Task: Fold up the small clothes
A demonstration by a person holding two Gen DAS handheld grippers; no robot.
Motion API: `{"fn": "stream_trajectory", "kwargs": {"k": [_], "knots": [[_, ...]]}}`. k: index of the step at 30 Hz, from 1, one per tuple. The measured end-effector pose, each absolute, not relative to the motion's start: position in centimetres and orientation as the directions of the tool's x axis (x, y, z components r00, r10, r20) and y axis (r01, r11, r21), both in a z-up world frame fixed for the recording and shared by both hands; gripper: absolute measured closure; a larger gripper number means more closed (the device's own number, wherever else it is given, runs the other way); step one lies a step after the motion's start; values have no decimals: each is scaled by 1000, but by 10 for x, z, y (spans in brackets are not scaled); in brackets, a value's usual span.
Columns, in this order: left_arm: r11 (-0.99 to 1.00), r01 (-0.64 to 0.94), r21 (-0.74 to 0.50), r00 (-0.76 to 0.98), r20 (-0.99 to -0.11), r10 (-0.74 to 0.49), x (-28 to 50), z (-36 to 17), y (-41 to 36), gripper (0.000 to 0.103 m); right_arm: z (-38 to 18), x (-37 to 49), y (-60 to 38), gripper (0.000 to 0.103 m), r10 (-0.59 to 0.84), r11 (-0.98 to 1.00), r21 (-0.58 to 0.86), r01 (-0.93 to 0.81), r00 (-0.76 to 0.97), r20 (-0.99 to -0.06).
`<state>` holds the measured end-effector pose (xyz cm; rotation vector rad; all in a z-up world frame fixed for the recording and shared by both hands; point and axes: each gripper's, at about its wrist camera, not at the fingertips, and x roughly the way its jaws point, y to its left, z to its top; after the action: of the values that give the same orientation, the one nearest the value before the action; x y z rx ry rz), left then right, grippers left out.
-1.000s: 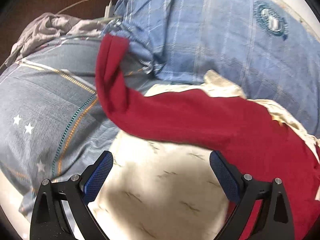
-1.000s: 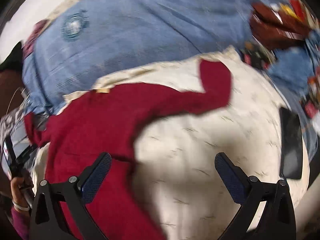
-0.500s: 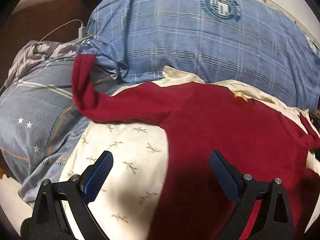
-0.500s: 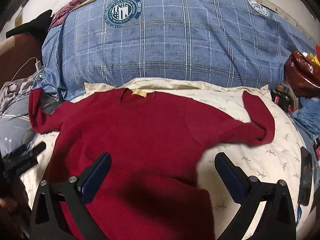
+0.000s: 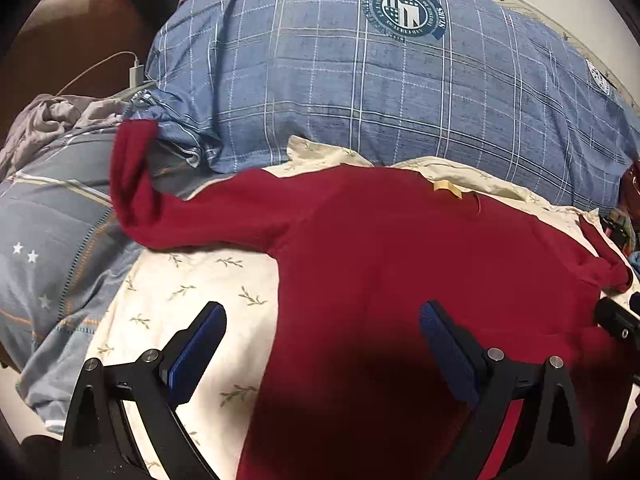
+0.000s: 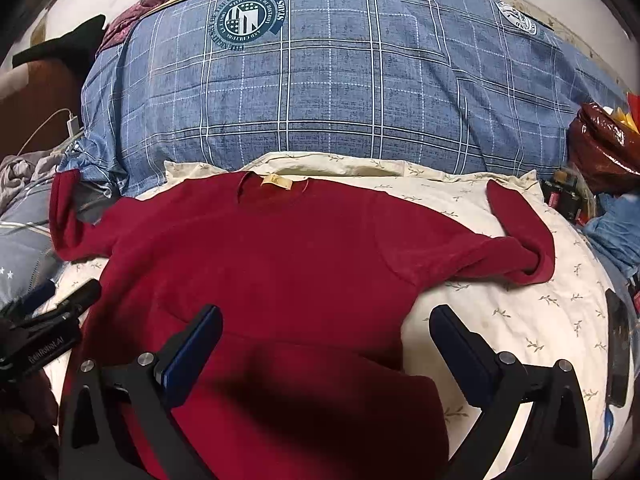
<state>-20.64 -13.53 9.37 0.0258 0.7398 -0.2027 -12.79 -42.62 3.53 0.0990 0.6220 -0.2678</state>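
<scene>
Red sweater (image 6: 280, 264) spread flat on cream sheet (image 6: 520, 312), sleeves out, collar toward blue pillow (image 6: 320, 80); left gripper (image 5: 320, 344) and right gripper (image 6: 326, 344) both agape, empty; next, probably: pinch a sleeve, fold inward.

Blue plaid duvet (image 6: 320, 92) — round crest, wording upside down — not legible.

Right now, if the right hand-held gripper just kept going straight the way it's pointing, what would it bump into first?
Most likely the red sweater spread on the bed. The right hand-held gripper is open and points over the sweater's body. Beyond it lies the blue plaid pillow, though depth is hard to judge through this lens.
</scene>
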Motion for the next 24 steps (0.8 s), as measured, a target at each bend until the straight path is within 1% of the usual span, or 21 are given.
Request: {"fn": "stream_trajectory", "kwargs": {"k": [11,15,24], "knots": [[980,190,-64,706,-684,-181,-187,84,-135,6,25,-114,-422,0,-220,959,4,284,752,-622],[980,190,-58,715,-676,-178,-186,84,-138,6,24,-112,-421,0,-210,960,10,278,747,-631],[980,194,-45,721,-671,-173,-187,78,-138,6,30,-103,-413,0,-189,963,29,267,752,-631]]}}
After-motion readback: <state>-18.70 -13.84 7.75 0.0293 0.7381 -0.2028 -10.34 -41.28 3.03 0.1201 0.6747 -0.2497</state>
